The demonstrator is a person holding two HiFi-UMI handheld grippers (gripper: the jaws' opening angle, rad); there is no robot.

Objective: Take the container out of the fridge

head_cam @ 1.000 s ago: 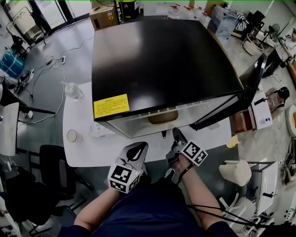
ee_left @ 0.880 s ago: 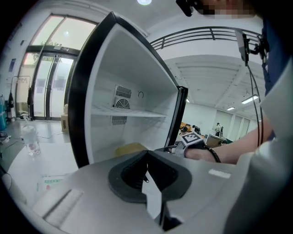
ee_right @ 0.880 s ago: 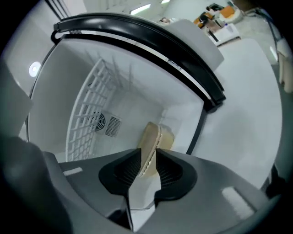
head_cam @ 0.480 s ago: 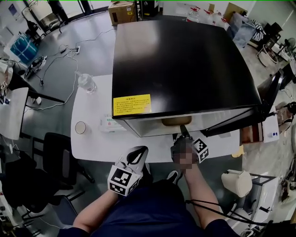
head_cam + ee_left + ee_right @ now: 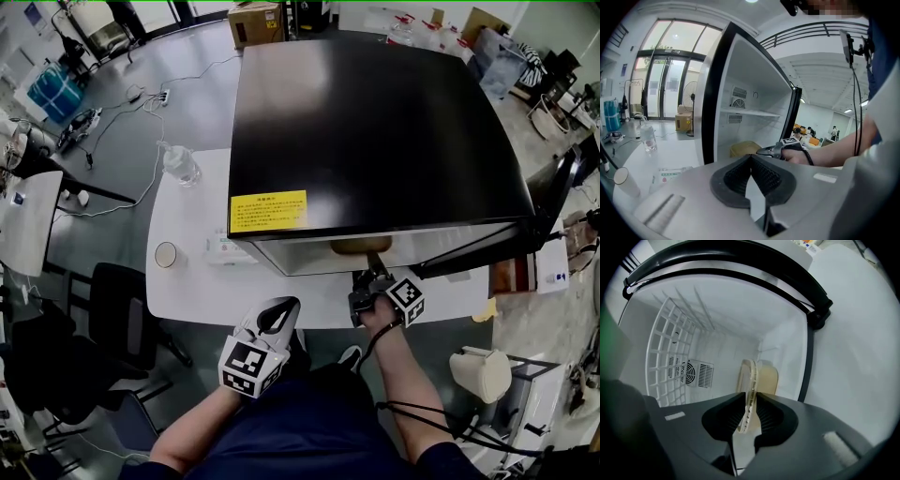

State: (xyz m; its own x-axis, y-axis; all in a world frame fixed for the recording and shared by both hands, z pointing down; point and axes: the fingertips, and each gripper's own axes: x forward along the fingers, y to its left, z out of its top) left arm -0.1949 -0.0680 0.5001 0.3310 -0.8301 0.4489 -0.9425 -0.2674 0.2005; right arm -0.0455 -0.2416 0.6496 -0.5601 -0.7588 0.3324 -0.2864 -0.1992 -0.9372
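The fridge (image 5: 375, 122) fills the right part of the table (image 5: 187, 281), its open front facing the near edge and its door (image 5: 553, 202) swung out past the right edge. The container (image 5: 361, 246) sits on the fridge floor just inside the opening, not yet lifted out.

The right gripper (image 5: 373, 272) reaches in over the near edge. Its own view shows the container's (image 5: 766, 376) rim running between the jaws, which look clenched on it. The left gripper (image 5: 279, 309) hangs back off the near edge, jaws pressed together on nothing.

The step in hand appears to be the grasp itself. The next move likely calls for a firm hold on that thin rim, a slight lift, then a straight pull toward the near edge, keeping the container level and clear of the door frame.
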